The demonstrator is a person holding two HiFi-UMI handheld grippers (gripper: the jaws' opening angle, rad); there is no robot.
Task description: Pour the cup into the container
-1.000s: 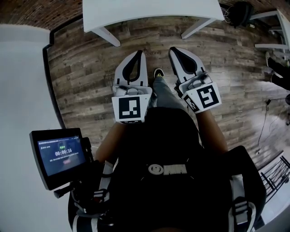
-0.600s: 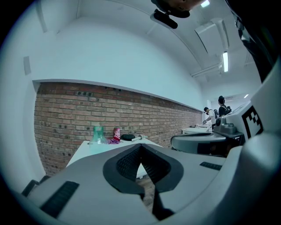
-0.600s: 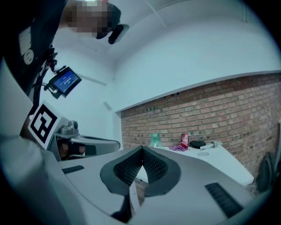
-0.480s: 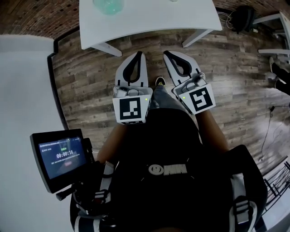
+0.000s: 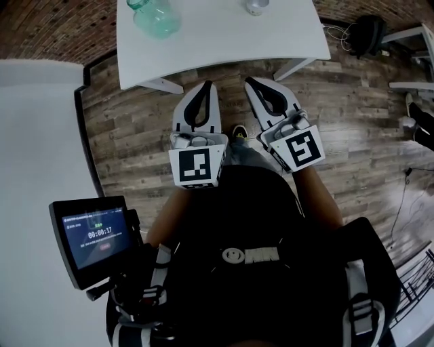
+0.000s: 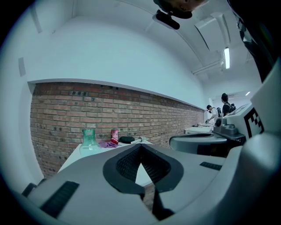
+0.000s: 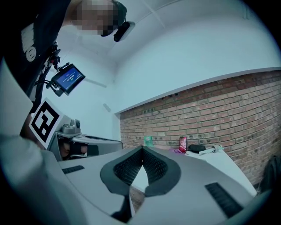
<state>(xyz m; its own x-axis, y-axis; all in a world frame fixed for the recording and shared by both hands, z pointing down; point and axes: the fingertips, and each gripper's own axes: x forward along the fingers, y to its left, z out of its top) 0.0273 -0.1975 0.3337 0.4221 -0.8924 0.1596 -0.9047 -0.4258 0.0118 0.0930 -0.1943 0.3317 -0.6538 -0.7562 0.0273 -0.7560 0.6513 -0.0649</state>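
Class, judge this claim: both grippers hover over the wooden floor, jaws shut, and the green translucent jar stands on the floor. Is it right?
Not quite. The green translucent jar stands on the white table, as the head view shows; the rest holds.

White table (image 5: 217, 41) at 12 o'clock, standing on wood-plank floor (image 5: 129, 122).
Green see-through jar (image 5: 157, 17) sits at the tabletop's 11 o'clock near the left edge. Small round cup (image 5: 256, 6) at 1 o'clock, well apart, cut off by the frame top. Left gripper view: red can (image 6: 114, 135) (same as that cup? cannot tell), purple cloth (image 6: 105, 144) and black object (image 6: 127, 139) beyond the jar.
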